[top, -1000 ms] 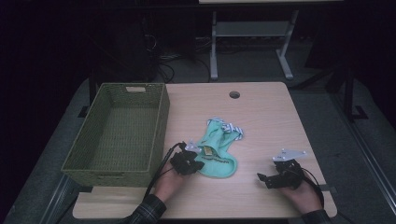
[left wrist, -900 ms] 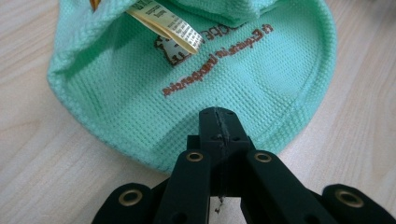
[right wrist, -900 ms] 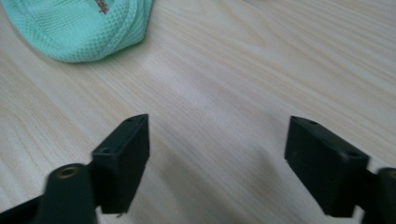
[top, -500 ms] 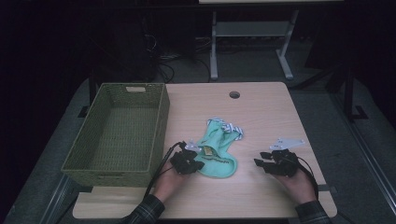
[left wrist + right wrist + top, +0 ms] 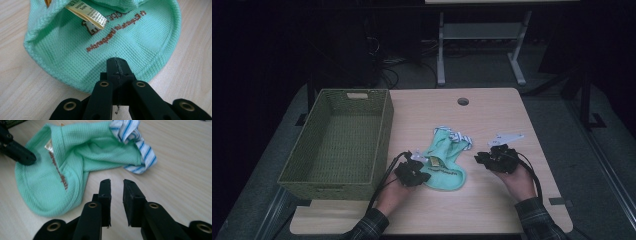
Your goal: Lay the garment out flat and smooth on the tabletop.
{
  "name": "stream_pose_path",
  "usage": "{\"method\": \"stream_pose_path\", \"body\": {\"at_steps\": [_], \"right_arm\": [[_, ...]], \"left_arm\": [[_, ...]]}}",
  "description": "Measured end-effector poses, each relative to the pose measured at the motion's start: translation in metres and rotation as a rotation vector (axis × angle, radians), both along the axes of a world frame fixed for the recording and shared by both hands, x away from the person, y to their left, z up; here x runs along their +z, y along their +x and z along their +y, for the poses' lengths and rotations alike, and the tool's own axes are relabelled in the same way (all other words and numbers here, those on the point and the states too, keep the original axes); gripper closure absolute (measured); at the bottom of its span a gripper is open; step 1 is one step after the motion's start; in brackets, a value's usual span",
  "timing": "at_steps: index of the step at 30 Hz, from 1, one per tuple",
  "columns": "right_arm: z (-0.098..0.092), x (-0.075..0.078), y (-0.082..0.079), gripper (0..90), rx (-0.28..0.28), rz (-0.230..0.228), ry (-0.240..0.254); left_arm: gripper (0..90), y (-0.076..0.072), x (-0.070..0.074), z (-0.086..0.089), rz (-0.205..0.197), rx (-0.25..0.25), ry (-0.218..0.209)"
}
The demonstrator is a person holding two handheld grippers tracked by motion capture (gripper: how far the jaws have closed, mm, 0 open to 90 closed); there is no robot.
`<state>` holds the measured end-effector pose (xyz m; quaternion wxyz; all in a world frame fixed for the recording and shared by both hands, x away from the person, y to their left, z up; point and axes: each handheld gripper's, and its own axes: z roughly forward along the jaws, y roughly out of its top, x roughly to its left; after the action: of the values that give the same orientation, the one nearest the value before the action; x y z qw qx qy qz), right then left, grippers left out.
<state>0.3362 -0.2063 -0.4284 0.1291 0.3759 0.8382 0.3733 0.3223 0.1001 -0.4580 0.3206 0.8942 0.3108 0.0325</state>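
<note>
Mint garment [image 5: 443, 162] | left fingers [image 5: 117, 65] pinch hem | right fingers [image 5: 117, 185] beside

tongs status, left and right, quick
left tongs: shut, pinching the green cloth.
right tongs: jaws just been closing, small gap left, nothing between them.

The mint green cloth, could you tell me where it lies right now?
In the high view the cloth lies on the table, right of the basket, between the left gripper and right gripper.
</note>
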Motion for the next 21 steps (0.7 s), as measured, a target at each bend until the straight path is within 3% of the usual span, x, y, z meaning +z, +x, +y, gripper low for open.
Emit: {"method": "stream_pose_path", "body": {"at_steps": [4,11,13,21], "right_arm": [[0.004,0.002,0.009,76.8,0.000,-0.001,-0.004],[0.015,0.001,0.037,89.7,0.008,-0.003,-0.007],[0.018,0.000,0.043,89.8,0.005,0.010,0.016],[0.027,-0.009,0.067,89.8,-0.012,0.029,0.016]], "left_arm": [[89.6,0.001,0.000,0.001,0.004,-0.009,0.006],[89.6,0.001,0.001,0.000,0.002,-0.009,0.009],[89.6,0.001,0.001,0.001,0.007,-0.012,0.008],[89.6,0.001,0.001,0.000,0.006,-0.011,0.010]]}}
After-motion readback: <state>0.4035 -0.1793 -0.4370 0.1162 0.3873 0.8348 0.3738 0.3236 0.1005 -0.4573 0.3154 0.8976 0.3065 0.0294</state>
